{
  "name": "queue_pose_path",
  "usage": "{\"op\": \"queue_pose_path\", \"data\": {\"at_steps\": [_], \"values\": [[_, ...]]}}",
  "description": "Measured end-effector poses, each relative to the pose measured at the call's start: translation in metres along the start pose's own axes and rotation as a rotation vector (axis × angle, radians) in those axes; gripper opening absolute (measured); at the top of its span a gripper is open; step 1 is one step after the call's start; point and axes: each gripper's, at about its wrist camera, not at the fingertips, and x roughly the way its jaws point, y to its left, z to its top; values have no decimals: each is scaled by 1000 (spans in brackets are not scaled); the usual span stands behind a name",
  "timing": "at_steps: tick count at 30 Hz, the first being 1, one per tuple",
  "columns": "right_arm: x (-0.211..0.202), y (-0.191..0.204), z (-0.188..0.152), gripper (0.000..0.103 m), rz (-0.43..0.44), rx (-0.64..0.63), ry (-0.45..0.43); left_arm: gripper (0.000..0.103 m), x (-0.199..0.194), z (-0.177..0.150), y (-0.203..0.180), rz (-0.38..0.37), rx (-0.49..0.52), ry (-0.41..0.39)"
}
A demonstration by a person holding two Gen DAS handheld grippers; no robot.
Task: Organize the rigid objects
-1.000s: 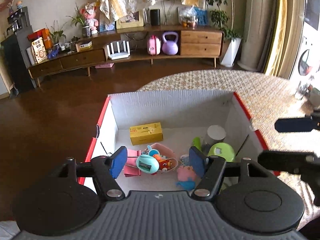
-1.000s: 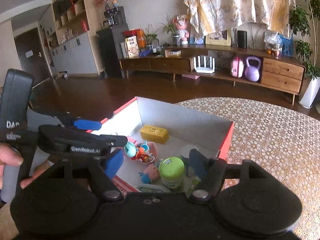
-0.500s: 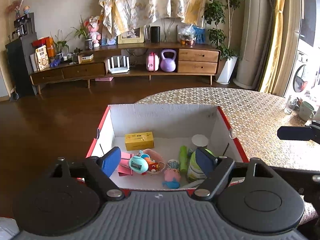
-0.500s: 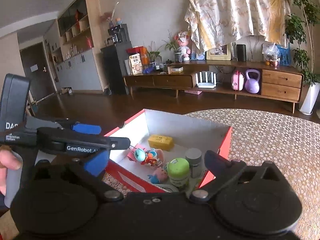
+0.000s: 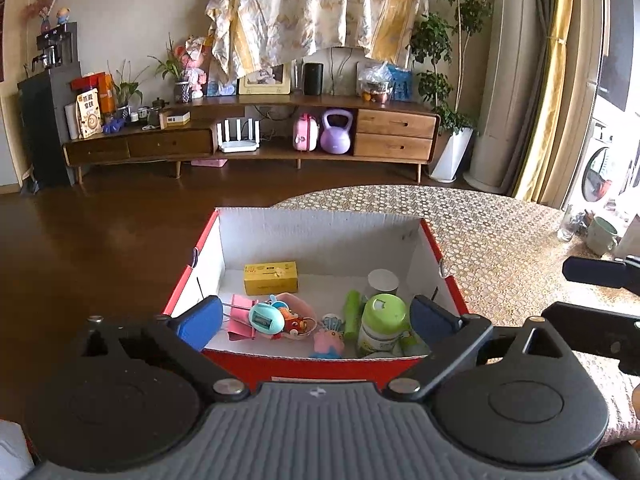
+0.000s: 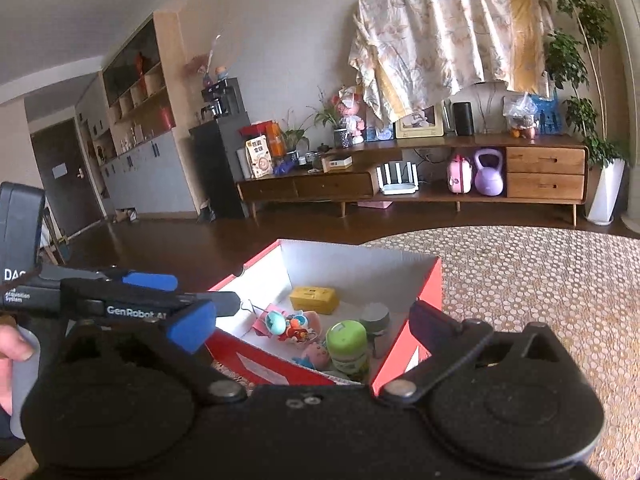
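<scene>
A cardboard box [image 5: 320, 236], red outside and white inside, stands on the table's left part. In it lie a yellow carton [image 5: 271, 277], a green-lidded jar [image 5: 384, 320], a grey-lidded can [image 5: 383, 281], a teal toy [image 5: 266, 319], a pink pig figure [image 5: 330, 340] and a pink clip [image 5: 240, 316]. My left gripper [image 5: 316, 320] hovers just short of the box's near wall. Its jaws are opening wide, with nothing between them. My right gripper [image 6: 310, 326] hangs open and empty near the box's [image 6: 360, 268] right corner, above the jar [image 6: 347, 344].
A honeycomb-patterned cloth covers the round table [image 5: 500, 232]. A mug [image 5: 600, 236] and a glass [image 5: 568, 224] stand at its far right edge. Dark wooden floor lies left of the box. A hand [image 6: 12, 352] holds the left gripper's handle.
Both grippers have drawn back from over the box and risen slightly. Their jaws have spread from half open to wide. The things in the box have stayed put.
</scene>
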Motion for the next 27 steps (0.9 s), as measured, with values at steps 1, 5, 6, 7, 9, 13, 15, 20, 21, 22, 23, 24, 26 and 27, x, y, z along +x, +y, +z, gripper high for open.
{"op": "queue_pose_path", "data": {"at_steps": [1,5,6,7,9,13,15,20,21,22,23,24,26,27], "values": [[-1,1,0,103,0,3,0,100,-2,-1,-1,-2,-2,-4],[-3,0,-2,103,5,-1,-2,100,-11,-2,-5,5,4,-24],[-4,0,-2,103,6,-2,-4,100,-13,-2,-6,12,8,-29],[-5,1,-2,103,7,-3,-8,100,-15,-1,-7,16,11,-32],[-7,1,-2,103,7,-7,-17,100,-17,-1,-9,30,19,-35],[-9,1,-2,103,8,-4,-22,101,-19,-3,-16,68,54,-32],[-10,1,-2,103,5,-2,-24,101,-19,-3,-17,62,59,-28],[-12,0,0,103,3,2,-27,101,-19,-4,-19,55,50,-19],[-13,0,0,103,4,3,-28,101,-19,-4,-20,57,49,-18],[-13,0,0,103,3,2,-27,101,-20,-4,-20,57,49,-19],[-13,0,0,103,3,0,-26,101,-20,-5,-21,56,51,-18],[-13,0,0,103,1,0,-27,101,-20,-5,-20,58,50,-15],[-16,-2,-1,103,-5,0,-29,101,-19,-5,-20,51,41,-6],[-18,-3,-1,103,-10,0,-29,101,-18,-5,-20,52,36,-1]]}}
